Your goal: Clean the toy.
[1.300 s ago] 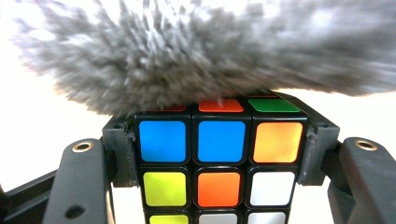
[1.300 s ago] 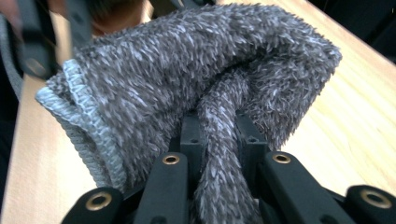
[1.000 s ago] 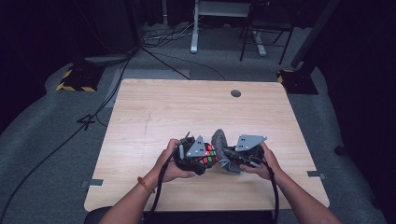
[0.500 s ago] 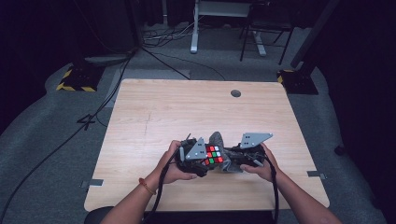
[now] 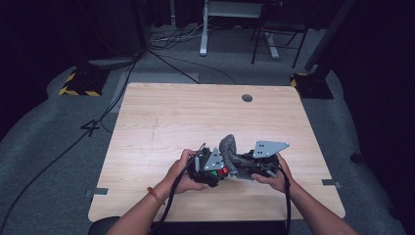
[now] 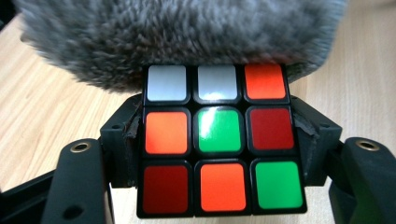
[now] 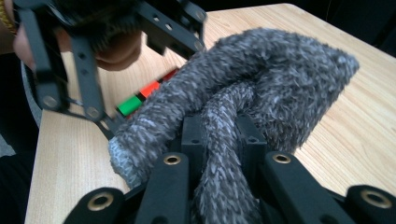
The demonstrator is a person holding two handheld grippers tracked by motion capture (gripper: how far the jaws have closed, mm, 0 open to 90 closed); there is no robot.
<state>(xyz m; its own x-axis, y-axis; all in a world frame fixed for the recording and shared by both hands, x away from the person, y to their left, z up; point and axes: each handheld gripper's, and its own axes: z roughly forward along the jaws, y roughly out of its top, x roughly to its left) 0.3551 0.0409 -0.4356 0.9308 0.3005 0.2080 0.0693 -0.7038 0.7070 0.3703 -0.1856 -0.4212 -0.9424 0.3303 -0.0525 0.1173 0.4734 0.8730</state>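
Grey fuzzy cloth, pinched in the right gripper jaws, drapes against the cube clamped between the left gripper jaws; excess rubbing pressure could twist the cube loose.

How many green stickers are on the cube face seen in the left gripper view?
2: on the cube, one green sticker is at the centre, one at the bottom right corner. Other faces are hidden.

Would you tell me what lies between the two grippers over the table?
In the high view, a fuzzy grey cloth lies between the left gripper, shut on a puzzle cube, and the right gripper, which pinches the cloth.
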